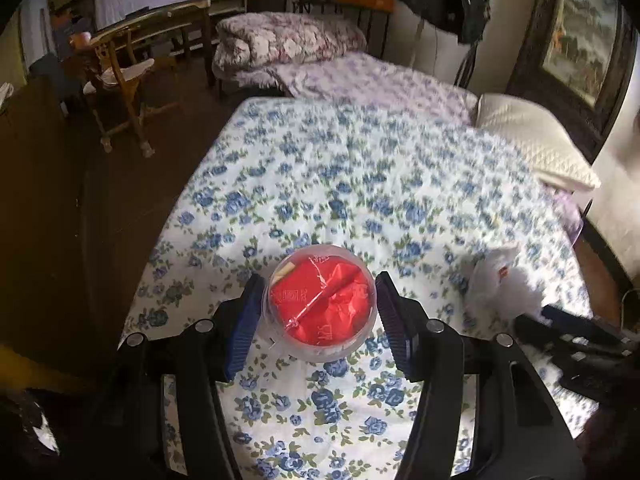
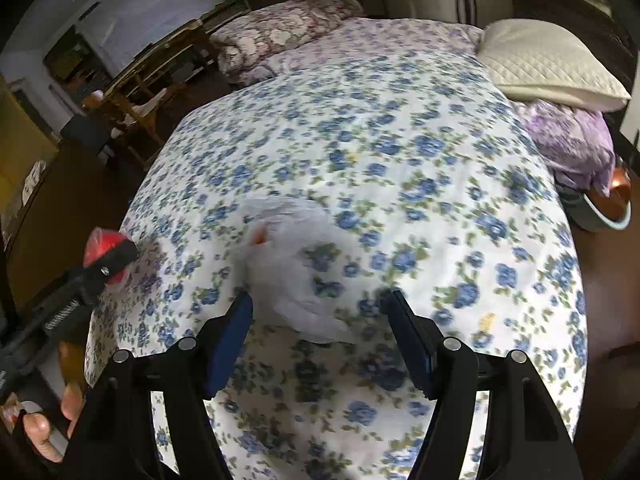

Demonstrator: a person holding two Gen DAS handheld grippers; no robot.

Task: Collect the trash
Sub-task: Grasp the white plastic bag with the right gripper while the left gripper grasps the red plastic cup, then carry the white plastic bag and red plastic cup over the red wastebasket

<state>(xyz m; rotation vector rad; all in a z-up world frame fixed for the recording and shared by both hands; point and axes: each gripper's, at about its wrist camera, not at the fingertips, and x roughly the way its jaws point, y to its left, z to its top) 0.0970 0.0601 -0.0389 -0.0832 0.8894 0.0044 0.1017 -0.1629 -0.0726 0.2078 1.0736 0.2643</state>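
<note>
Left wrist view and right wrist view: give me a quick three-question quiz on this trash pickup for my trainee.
1. True or false: the clear cup stuffed with red wrapper sits between the fingers of the left gripper.
2. What lies in front of the right gripper on the floral bedsheet?
A. a white plastic bag
B. a glass bottle
C. a newspaper
3. Fill in: the cream pillow lies at the bed's far ____ corner in the right wrist view.

Key: 1 true; 2 A; 3 right.
</note>
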